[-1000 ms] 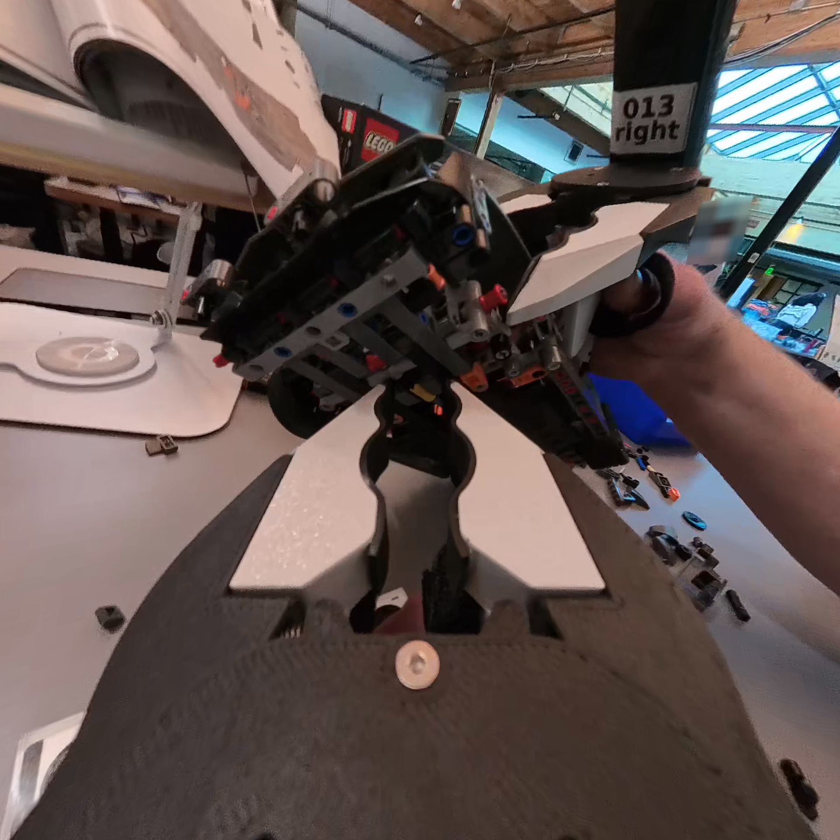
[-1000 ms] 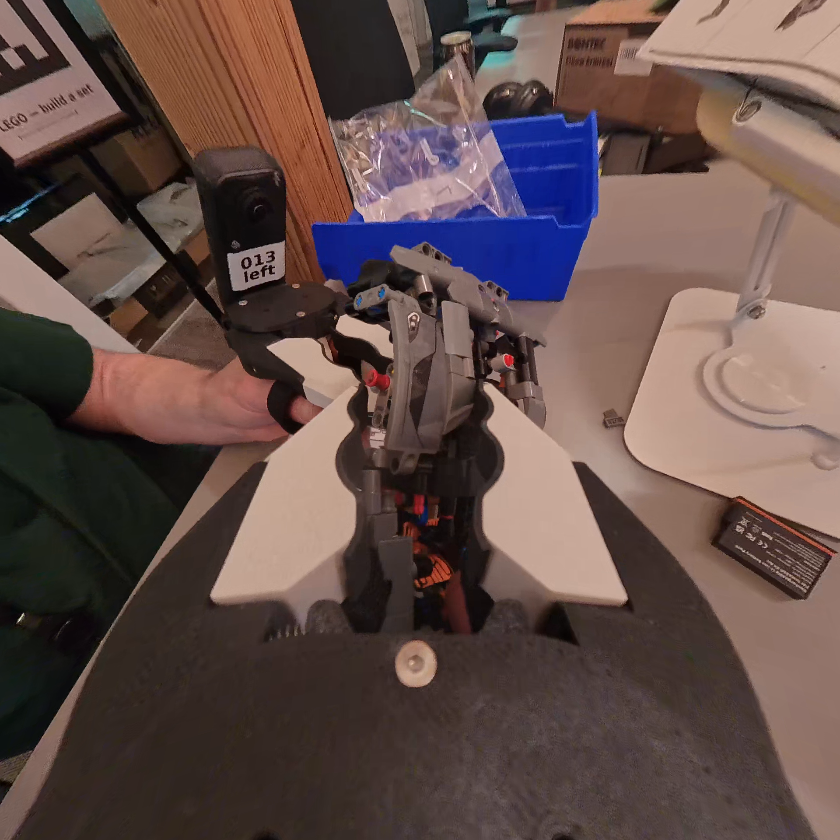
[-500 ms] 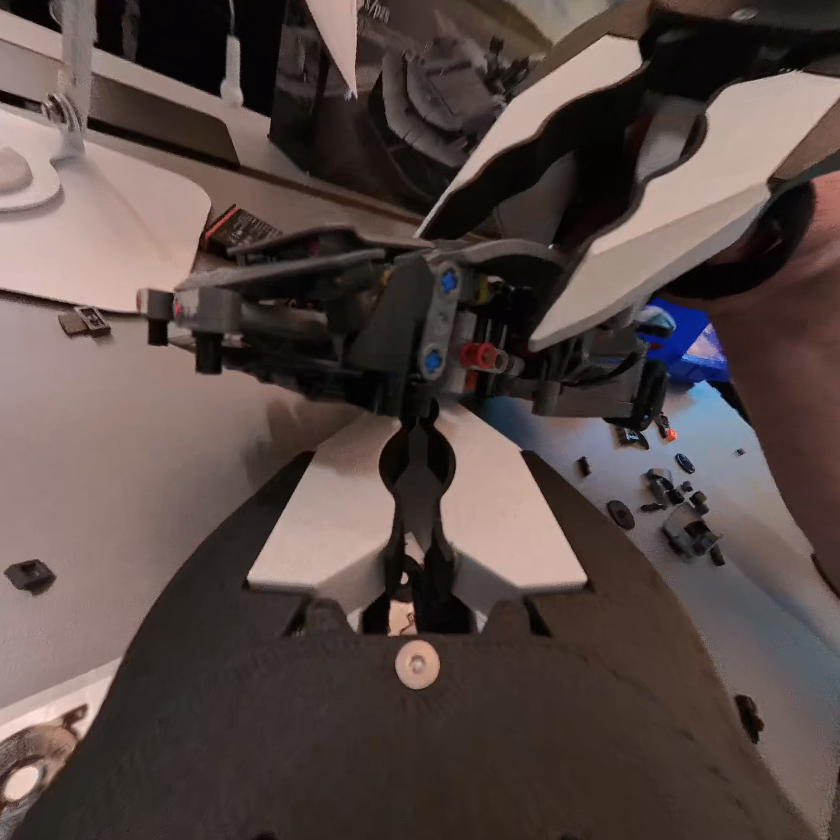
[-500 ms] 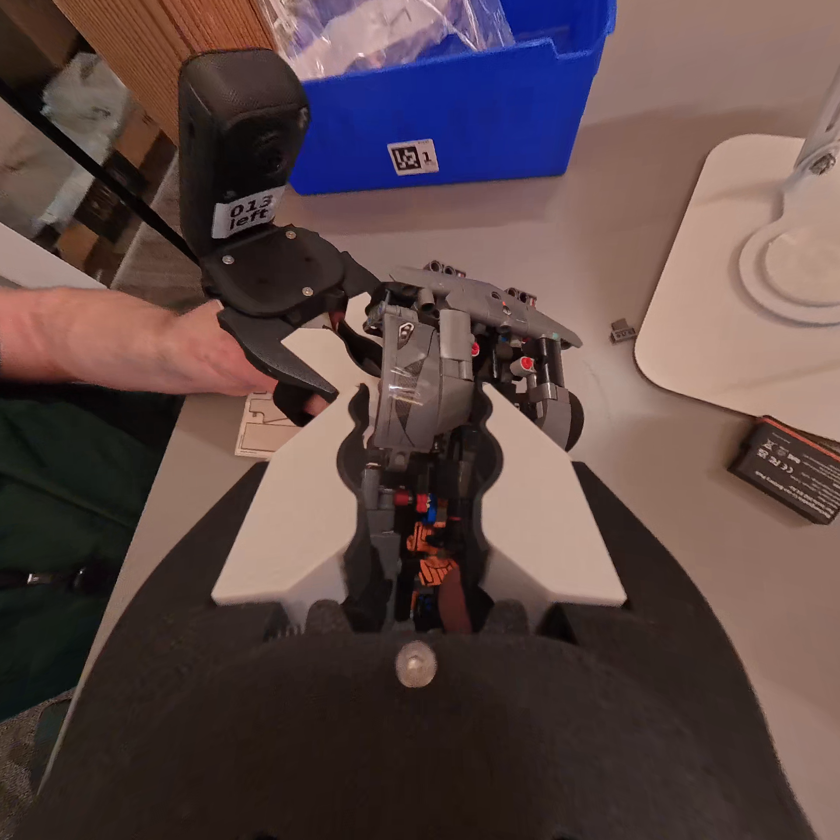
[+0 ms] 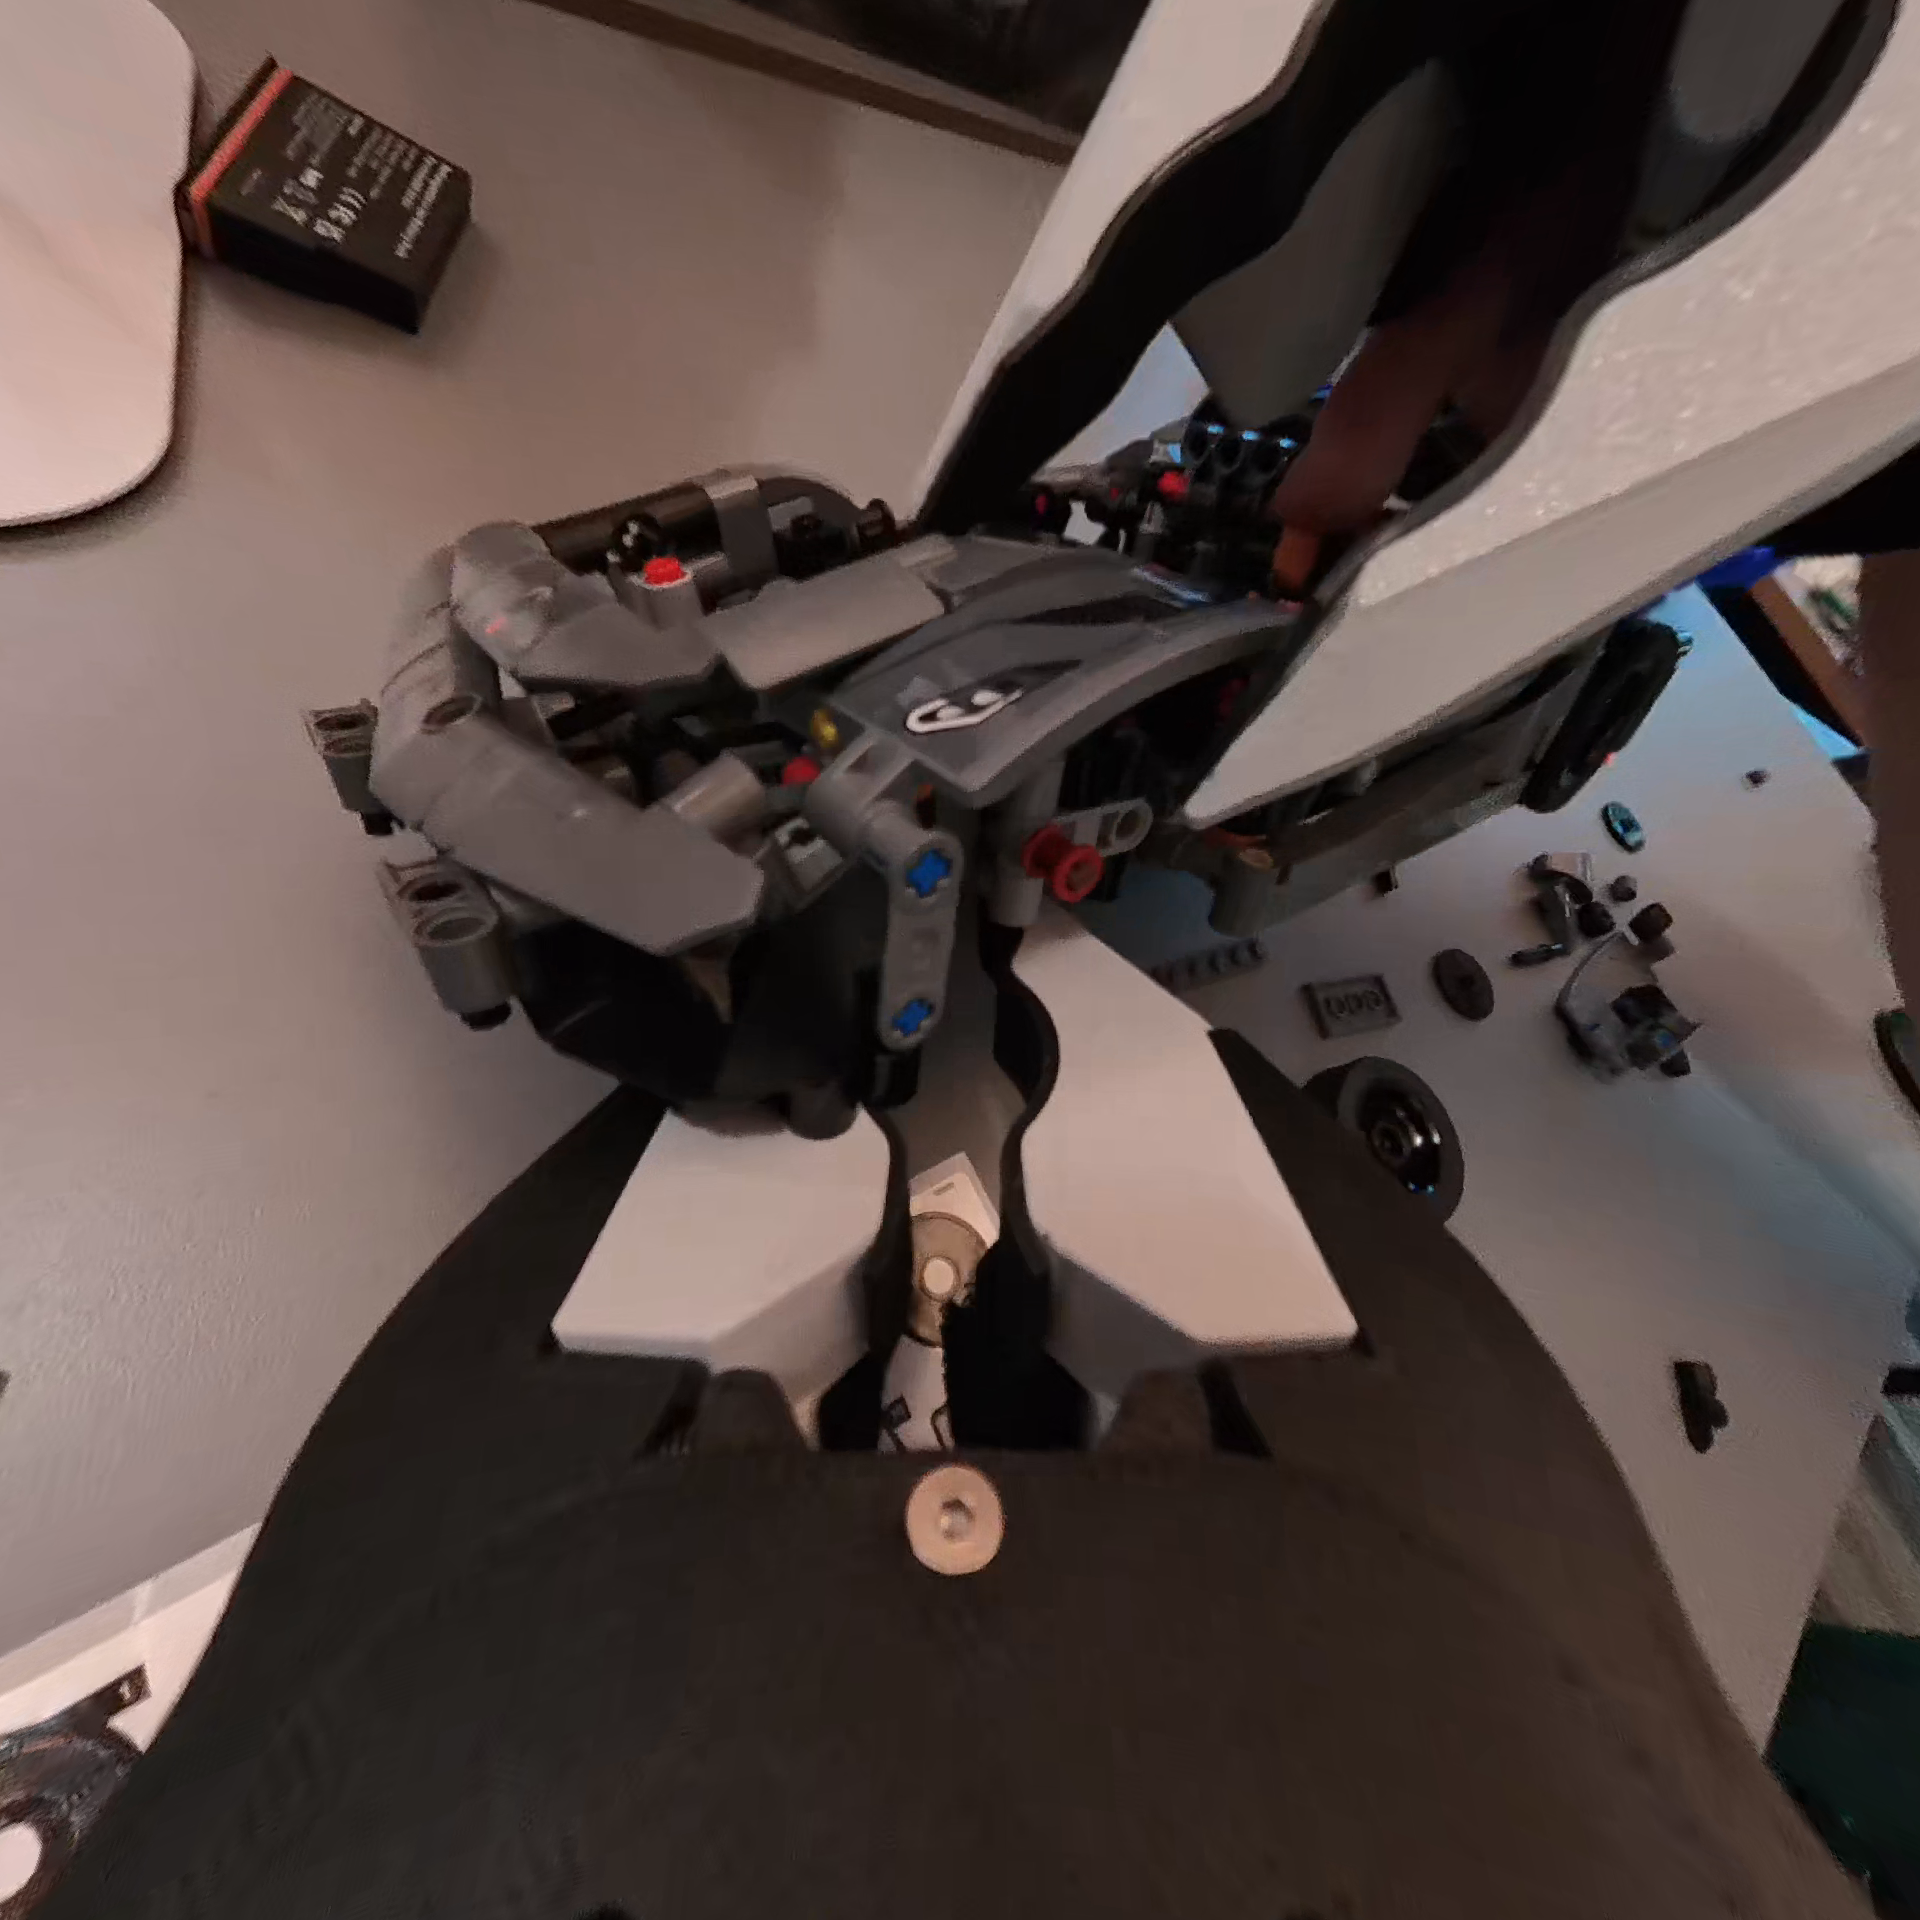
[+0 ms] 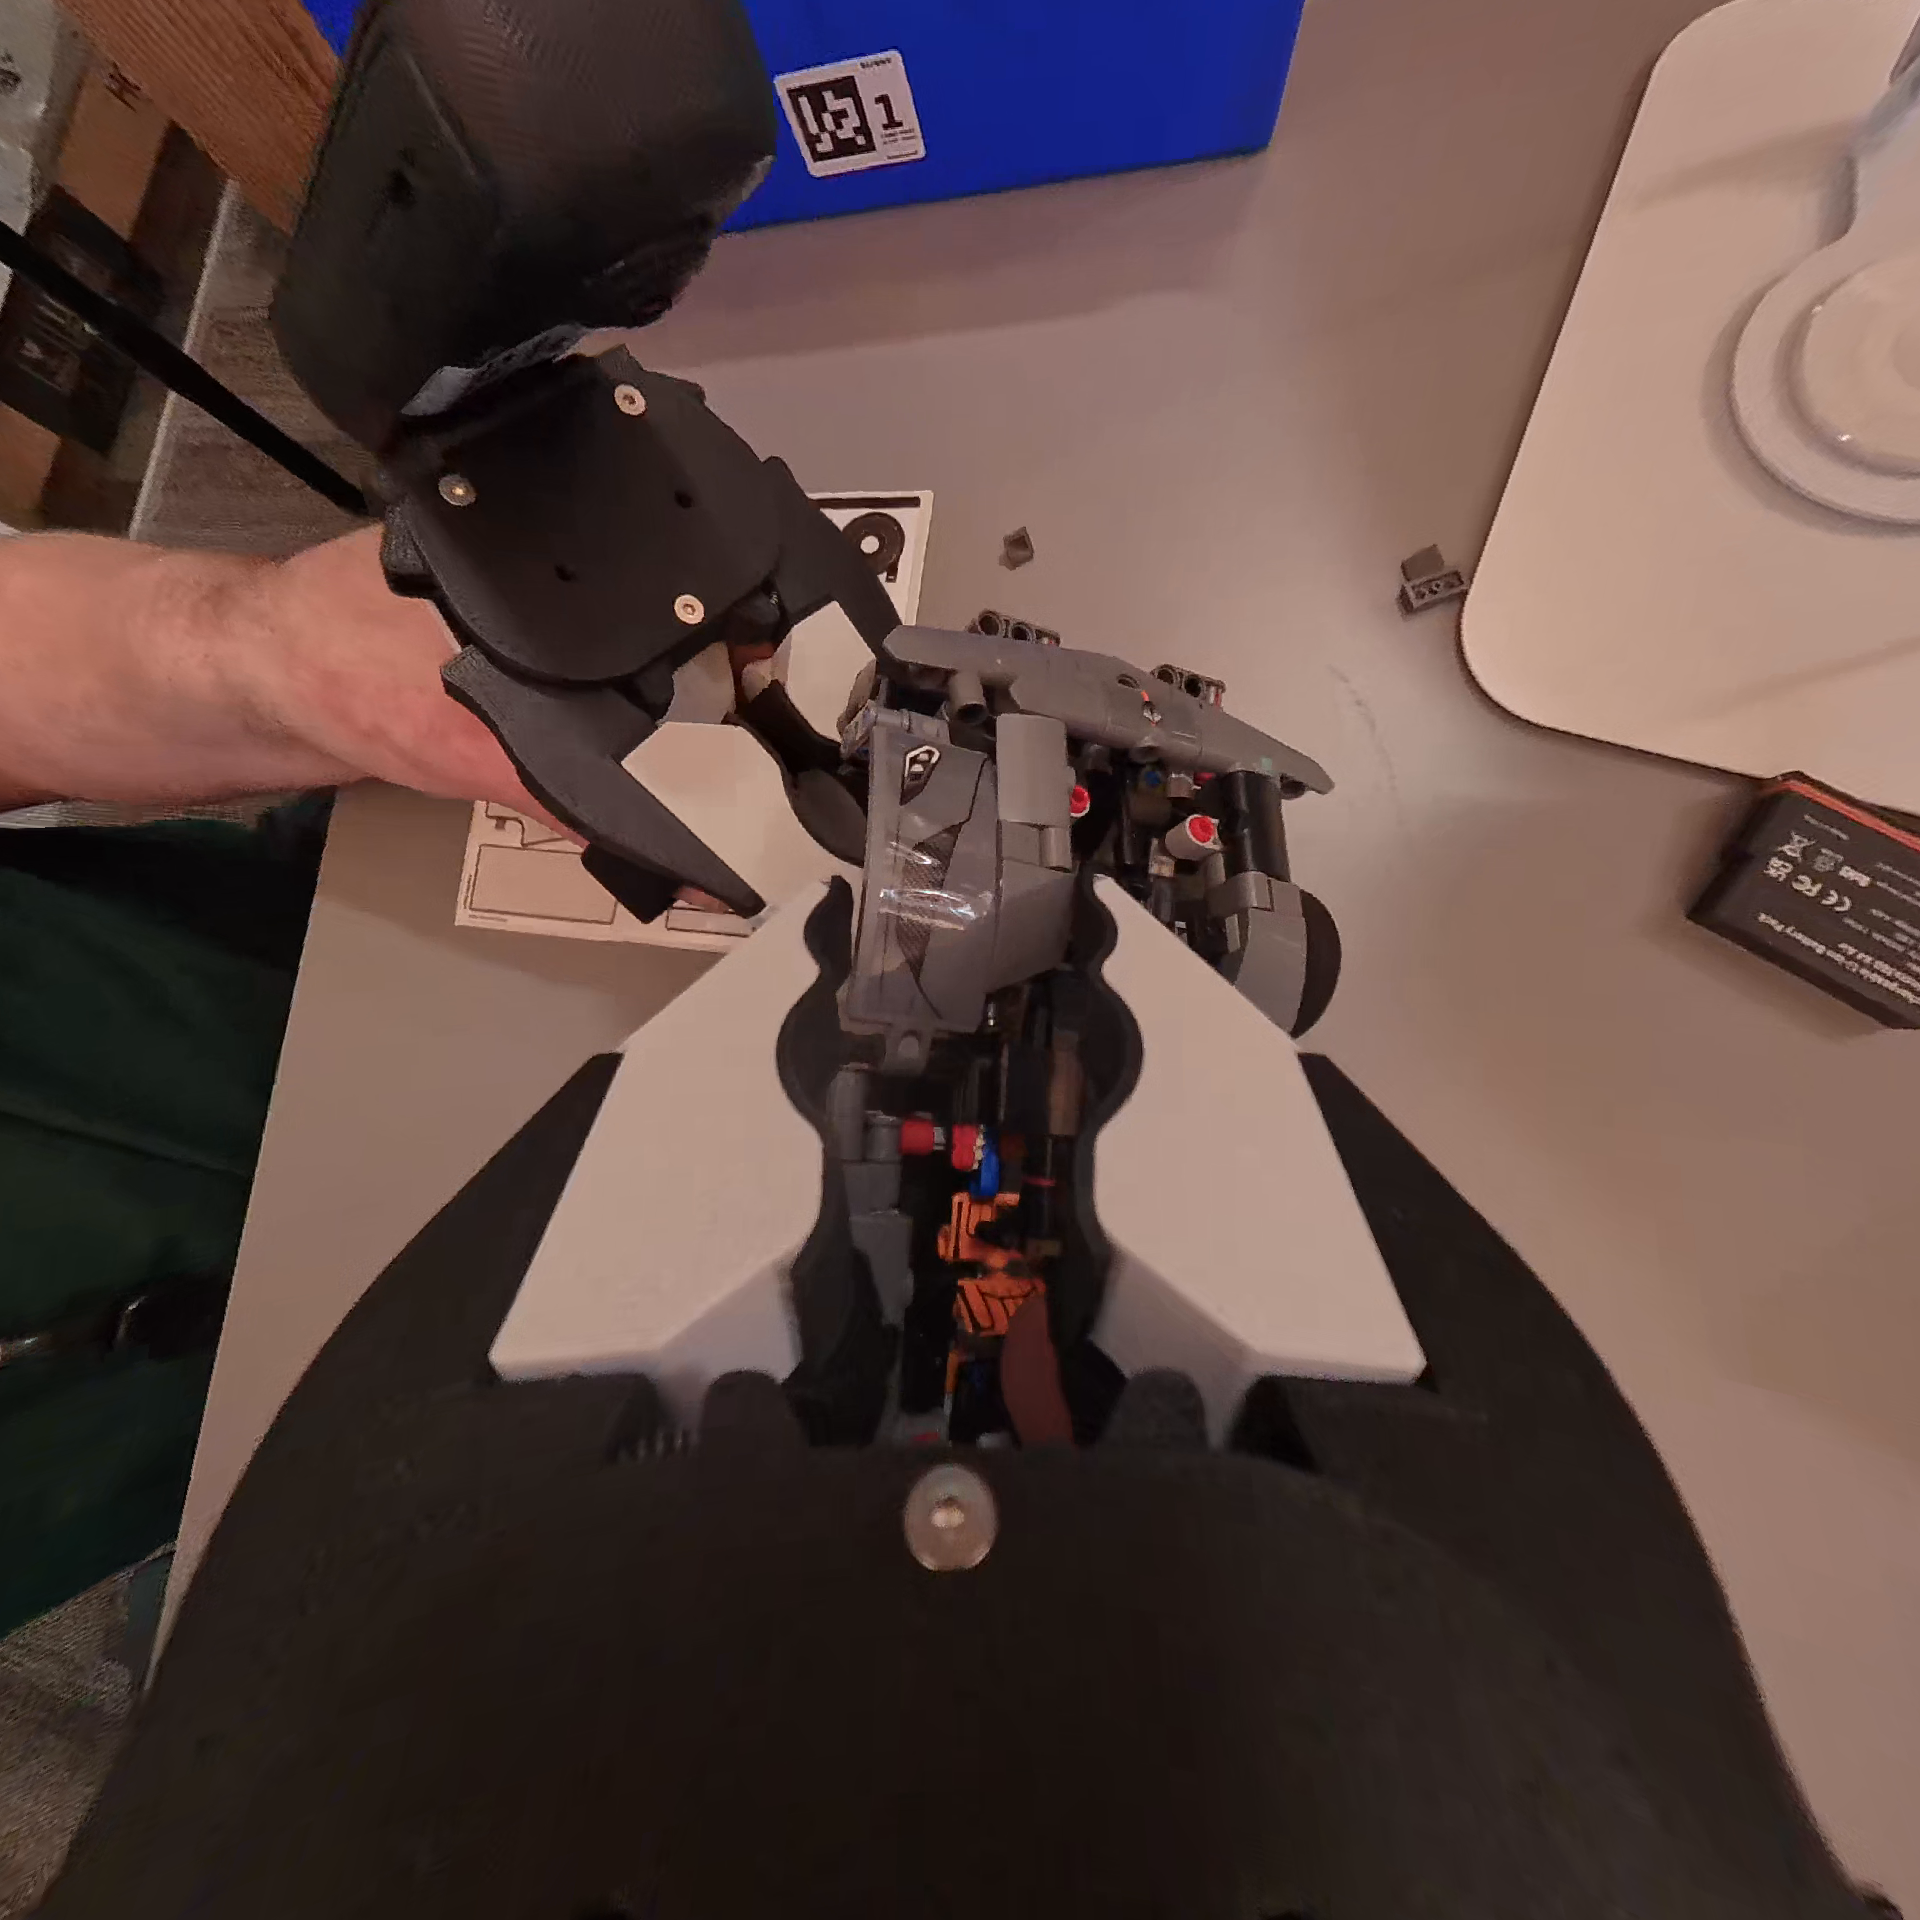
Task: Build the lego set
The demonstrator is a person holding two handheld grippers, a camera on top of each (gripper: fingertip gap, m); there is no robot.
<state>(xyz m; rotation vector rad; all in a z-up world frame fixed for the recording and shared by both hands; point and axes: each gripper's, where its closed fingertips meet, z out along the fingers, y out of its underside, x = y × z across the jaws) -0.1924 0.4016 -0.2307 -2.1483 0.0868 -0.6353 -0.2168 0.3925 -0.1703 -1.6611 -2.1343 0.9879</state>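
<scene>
Clamping the car lengthwise in my right gripper, its nose points away; my left gripper, barely parted and empty, touches its side.

The lego model sits in the middle of the table, clamped between the fingers of the right hand-held gripper on its near side, while the left hand-held gripper meets it from the left. In the right wrist view, a bin stands at the far edge, a paper sheet lies left of the model under the left hand-held gripper, and two small pieces lie far of the model. A stand base and a battery pack lie to the right. In the left wrist view, loose parts and a wheel lie on the table right of the model.
</scene>
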